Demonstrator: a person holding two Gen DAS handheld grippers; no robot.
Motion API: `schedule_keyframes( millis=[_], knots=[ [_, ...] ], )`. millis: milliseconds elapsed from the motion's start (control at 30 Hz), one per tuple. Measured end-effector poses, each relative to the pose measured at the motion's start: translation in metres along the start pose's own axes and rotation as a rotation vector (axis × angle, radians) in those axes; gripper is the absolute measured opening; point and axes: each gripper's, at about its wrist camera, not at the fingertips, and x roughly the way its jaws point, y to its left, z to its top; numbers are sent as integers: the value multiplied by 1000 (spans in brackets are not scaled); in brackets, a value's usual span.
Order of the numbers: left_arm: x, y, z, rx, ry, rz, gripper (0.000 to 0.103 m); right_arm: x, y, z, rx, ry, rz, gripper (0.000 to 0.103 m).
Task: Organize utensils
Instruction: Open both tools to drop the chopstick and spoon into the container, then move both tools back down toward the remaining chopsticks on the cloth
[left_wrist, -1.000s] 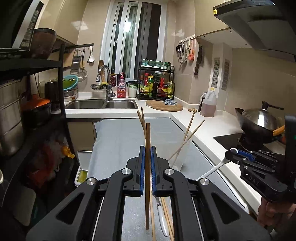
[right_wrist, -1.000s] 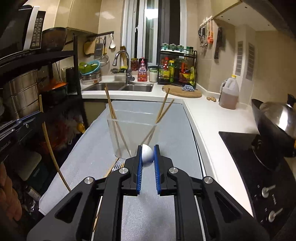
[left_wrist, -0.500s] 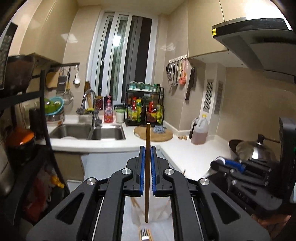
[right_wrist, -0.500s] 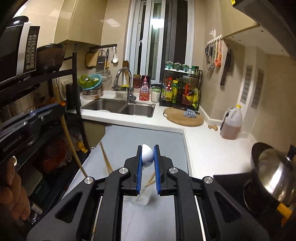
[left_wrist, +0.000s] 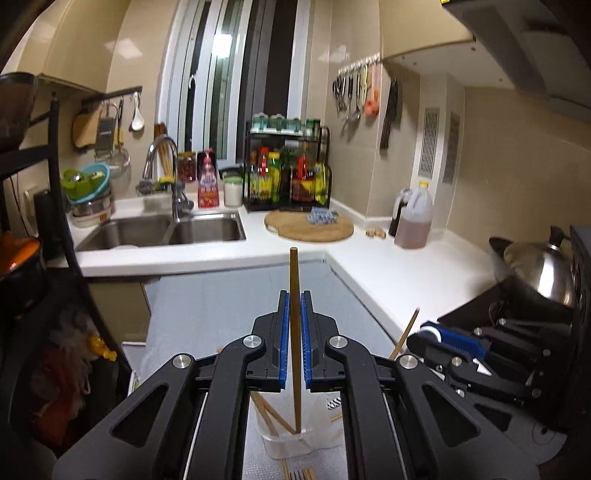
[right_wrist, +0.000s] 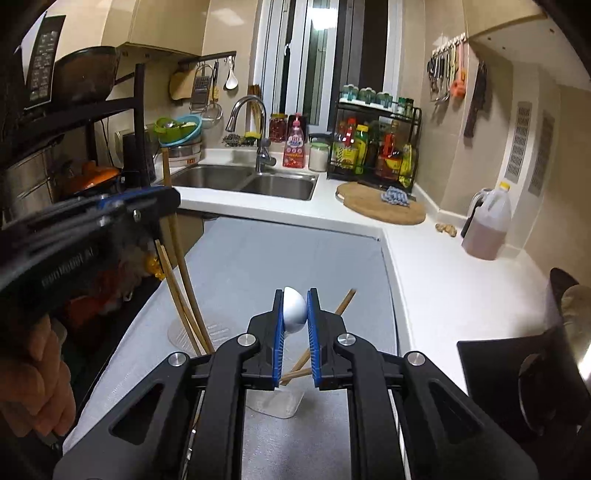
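My left gripper (left_wrist: 294, 306) is shut on a wooden chopstick (left_wrist: 294, 280) held upright, its lower end inside a clear plastic cup (left_wrist: 295, 441) on the grey mat. The cup holds several other chopsticks (left_wrist: 267, 417). My right gripper (right_wrist: 295, 306) is shut on a white spoon (right_wrist: 294, 309), just above the same cup (right_wrist: 275, 404). It shows in the left wrist view (left_wrist: 439, 338) to the right of the cup. The left gripper (right_wrist: 162, 201) with its chopstick (right_wrist: 177, 243) shows in the right wrist view at the left.
A grey mat (right_wrist: 288, 258) covers the counter. More chopsticks and a fork (left_wrist: 299, 474) lie on it by the cup. A double sink (left_wrist: 166, 230), a round cutting board (left_wrist: 310, 225), a vinegar jug (left_wrist: 413, 218) and a wok (left_wrist: 535, 269) on the stove stand around.
Both grippers have risen and now tilt down over the cup. The left chopstick's tip has gone down into the cup. The spoon stays in the right gripper.
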Motion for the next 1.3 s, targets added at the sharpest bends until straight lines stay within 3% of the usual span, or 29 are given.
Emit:
schedule_keyframes(
  millis=[233, 367, 433, 767, 1033, 1300],
  knots=[
    [11, 1, -28, 17, 74, -17, 7, 14, 7, -11, -9, 20, 5, 13],
    [3, 4, -30, -7, 77, -14, 10, 7, 5, -10, -4, 14, -8, 25],
    [-8, 4, -28, -12, 63, -11, 12, -3, 6, -8, -7, -1, -23, 30],
    [-66, -4, -28, -31, -1, 9, 15, -73, 5, -16, 27, -113, -48, 30],
    [-110, -12, -51, -29, -27, 36, 15, -123, 11, -63, 77, -179, -42, 30],
    [-142, 0, -112, -54, -5, 55, 15, -142, 18, -123, 119, -207, -62, 30]
  ],
)
